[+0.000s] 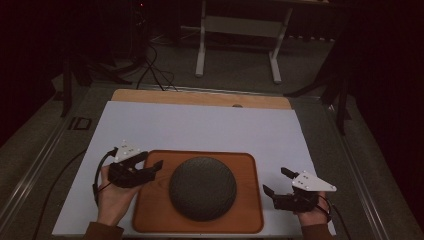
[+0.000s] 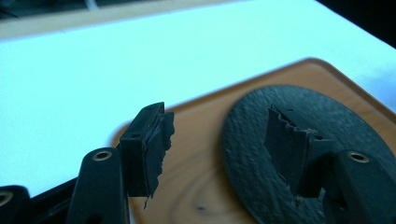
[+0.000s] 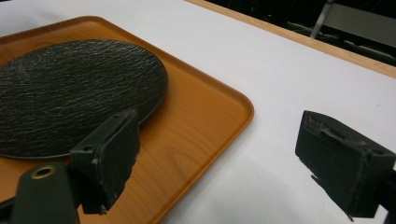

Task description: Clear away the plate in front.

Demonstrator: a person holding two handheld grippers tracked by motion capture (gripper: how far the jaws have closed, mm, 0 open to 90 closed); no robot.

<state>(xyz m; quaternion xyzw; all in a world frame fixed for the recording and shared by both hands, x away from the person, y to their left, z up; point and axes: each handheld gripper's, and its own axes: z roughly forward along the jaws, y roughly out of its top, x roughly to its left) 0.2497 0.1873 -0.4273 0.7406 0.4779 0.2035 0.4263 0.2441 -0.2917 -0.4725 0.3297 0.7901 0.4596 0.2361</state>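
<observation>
A round dark textured plate (image 1: 202, 188) lies in an orange-brown wooden tray (image 1: 151, 206) on the white table cover. My left gripper (image 1: 151, 162) hovers open over the tray's left edge, its jaws pointing right toward the plate. From the left gripper view, the plate (image 2: 252, 154) and tray (image 2: 196, 154) lie just beyond the open left gripper (image 2: 224, 140). My right gripper (image 1: 276, 182) is open over the white cover, just right of the tray. Through the right gripper view, the plate (image 3: 70, 88) and tray rim (image 3: 233, 102) sit to the left of the open right gripper (image 3: 229, 158).
The white cover (image 1: 200, 125) spreads wide behind the tray, with a wooden table edge (image 1: 200, 97) at the back. Beyond the table stand a white frame (image 1: 240, 30) and cables (image 1: 155, 70) on the dark floor.
</observation>
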